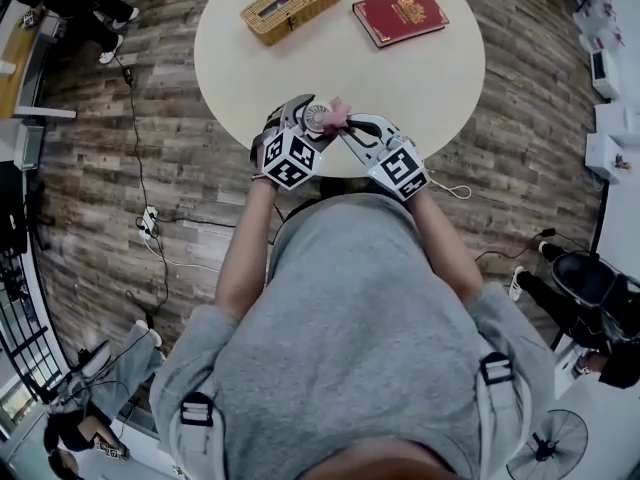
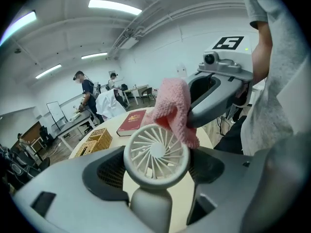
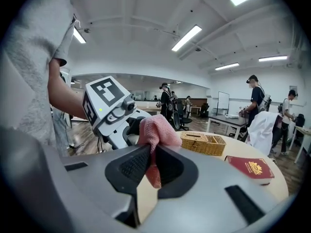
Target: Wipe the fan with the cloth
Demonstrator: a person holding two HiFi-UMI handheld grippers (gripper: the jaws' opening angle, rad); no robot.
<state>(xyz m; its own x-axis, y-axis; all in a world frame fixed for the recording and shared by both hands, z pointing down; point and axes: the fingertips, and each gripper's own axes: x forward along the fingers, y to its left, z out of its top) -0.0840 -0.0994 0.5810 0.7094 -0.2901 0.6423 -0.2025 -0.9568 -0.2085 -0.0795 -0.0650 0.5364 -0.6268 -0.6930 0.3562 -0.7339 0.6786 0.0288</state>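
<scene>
Left gripper [image 2: 156, 176] jaws are clamping the neck of the small white fan [image 2: 156, 154], holding it over the near edge of the round table [image 1: 430, 78]. Right gripper [image 3: 151, 166] jaws are pinching the pink cloth [image 3: 158, 130], which is draping over the fan's upper rim. A wicker basket [image 1: 291, 5] and a red book [image 1: 400, 15] are lying on the far side, well apart from both grippers

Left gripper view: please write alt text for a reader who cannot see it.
The left gripper holds a small white fan between its jaws, and the right gripper presses a pink cloth against the fan's upper right rim. Behind them, a red book and a wicker basket lie on a round table.
</scene>
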